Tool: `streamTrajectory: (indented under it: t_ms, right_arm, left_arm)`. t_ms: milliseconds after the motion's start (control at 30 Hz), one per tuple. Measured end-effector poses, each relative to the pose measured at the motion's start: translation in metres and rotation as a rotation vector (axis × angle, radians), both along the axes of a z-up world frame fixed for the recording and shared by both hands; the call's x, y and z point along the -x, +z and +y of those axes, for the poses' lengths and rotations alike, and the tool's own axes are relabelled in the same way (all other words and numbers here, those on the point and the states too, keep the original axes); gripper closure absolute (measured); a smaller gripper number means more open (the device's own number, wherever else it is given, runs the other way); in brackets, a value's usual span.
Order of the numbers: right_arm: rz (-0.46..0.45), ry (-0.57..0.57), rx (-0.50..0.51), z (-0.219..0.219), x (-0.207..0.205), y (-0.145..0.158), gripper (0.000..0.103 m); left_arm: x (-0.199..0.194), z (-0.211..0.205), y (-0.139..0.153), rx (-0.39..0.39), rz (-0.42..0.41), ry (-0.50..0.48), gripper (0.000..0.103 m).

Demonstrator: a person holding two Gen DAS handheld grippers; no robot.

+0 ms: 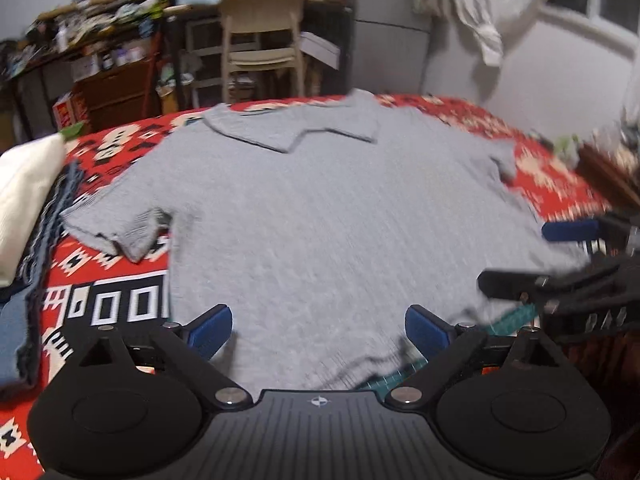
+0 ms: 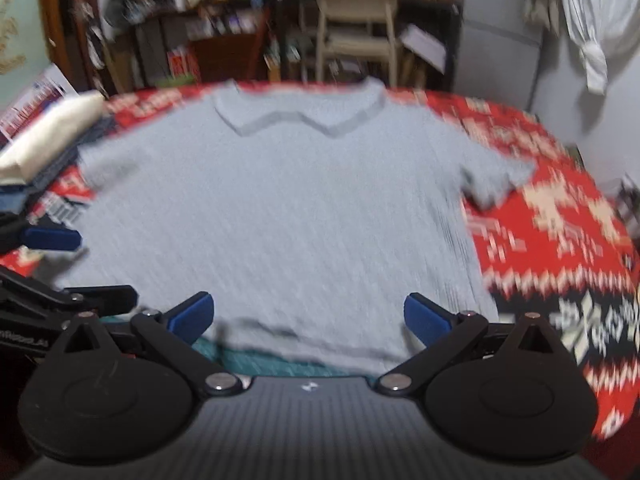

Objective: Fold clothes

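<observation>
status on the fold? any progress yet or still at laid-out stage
Done: the grey ribbed collared shirt lies spread flat on the red patterned blanket, sleeves out. In hand: nothing; left gripper and right gripper are open near the hem. Left: every fold.

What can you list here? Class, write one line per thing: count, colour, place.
shirt: one, grey, spread flat on the blanket, collar far
blanket: one, red patterned, under the shirt
pile: one, white on dark, left of the shirt
chair: one, beige, behind the blanket
shelves: cluttered, brown, far left
garment: one, white, hanging far right
left tongs: one, black with blue pads, open, at the near hem
right tongs: one, same colours, open, at the near hem
</observation>
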State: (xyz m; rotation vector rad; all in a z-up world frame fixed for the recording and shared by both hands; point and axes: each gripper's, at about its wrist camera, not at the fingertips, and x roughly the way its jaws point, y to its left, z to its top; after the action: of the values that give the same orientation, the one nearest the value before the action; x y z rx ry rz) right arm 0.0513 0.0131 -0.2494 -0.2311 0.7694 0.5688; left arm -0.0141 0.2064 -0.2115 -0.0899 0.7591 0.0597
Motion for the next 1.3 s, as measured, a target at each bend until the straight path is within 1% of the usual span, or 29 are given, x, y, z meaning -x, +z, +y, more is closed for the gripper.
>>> streamTrajectory:
  t_ms: [67, 100, 200, 300, 367, 600, 767, 867, 933, 967, 1000, 1033, 1067, 1100, 1133, 1200, 1300]
  right_arm:
    - [-0.027, 0.020, -0.011, 0.007, 0.001, 0.005, 0.002]
    - [-0.023, 0.022, -0.012, 0.012, -0.001, 0.004, 0.002]
    - [0.029, -0.004, 0.003, 0.025, -0.009, -0.009, 0.001]
    - [-0.009, -0.026, 0.012, 0.024, 0.003, -0.020, 0.001]
    - [-0.017, -0.037, 0.009, 0.022, 0.009, -0.020, 0.001]
    - [0.008, -0.035, 0.025, 0.020, 0.018, -0.017, 0.001]
    - [0.037, -0.031, 0.046, 0.019, 0.020, -0.012, 0.001]
    - [-0.018, -0.046, 0.026, 0.017, 0.022, -0.002, 0.001]
    - [-0.056, -0.037, 0.007, 0.018, 0.020, 0.004, 0.002]
    - [-0.056, -0.028, -0.006, 0.020, 0.018, 0.006, 0.006]
    - [-0.039, -0.019, -0.020, 0.022, 0.015, 0.006, 0.018]
    - [-0.008, -0.011, -0.033, 0.025, 0.012, 0.004, 0.023]
    - [0.021, -0.006, -0.042, 0.028, 0.010, 0.001, 0.032]
    - [0.049, -0.003, -0.049, 0.032, 0.009, -0.002, 0.037]
    - [0.047, -0.001, -0.045, 0.035, 0.010, -0.005, 0.037]
    - [0.010, 0.015, -0.003, 0.041, 0.015, -0.008, 0.040]
    - [0.005, 0.020, 0.009, 0.039, 0.022, -0.007, 0.044]
  left_arm:
    - [-0.002, 0.006, -0.001, 0.016, 0.010, 0.028, 0.009]
    - [-0.002, 0.009, -0.003, 0.021, 0.019, 0.039, 0.009]
    - [0.001, 0.011, -0.006, 0.028, 0.030, 0.050, 0.009]
    - [0.003, 0.010, -0.007, 0.032, 0.030, 0.038, 0.009]
    - [0.001, 0.009, -0.007, 0.034, 0.032, 0.035, 0.009]
    - [0.001, 0.013, -0.009, 0.041, 0.037, 0.049, 0.009]
    - [0.004, 0.016, -0.004, 0.060, 0.013, 0.042, 0.009]
    - [0.003, 0.017, -0.003, 0.060, 0.009, 0.048, 0.009]
    - [0.002, 0.018, -0.004, 0.068, 0.016, 0.054, 0.009]
    - [0.002, 0.019, -0.005, 0.070, 0.019, 0.058, 0.009]
    - [0.002, 0.020, -0.005, 0.070, 0.019, 0.062, 0.009]
    - [0.003, 0.022, -0.004, 0.070, 0.018, 0.067, 0.009]
    - [0.004, 0.023, -0.004, 0.071, 0.017, 0.072, 0.009]
    - [0.005, 0.025, -0.003, 0.071, 0.015, 0.078, 0.009]
    - [0.005, 0.027, -0.002, 0.073, 0.015, 0.085, 0.009]
    - [0.006, 0.031, -0.002, 0.080, 0.018, 0.098, 0.009]
    - [0.006, 0.034, -0.004, 0.090, 0.026, 0.106, 0.009]
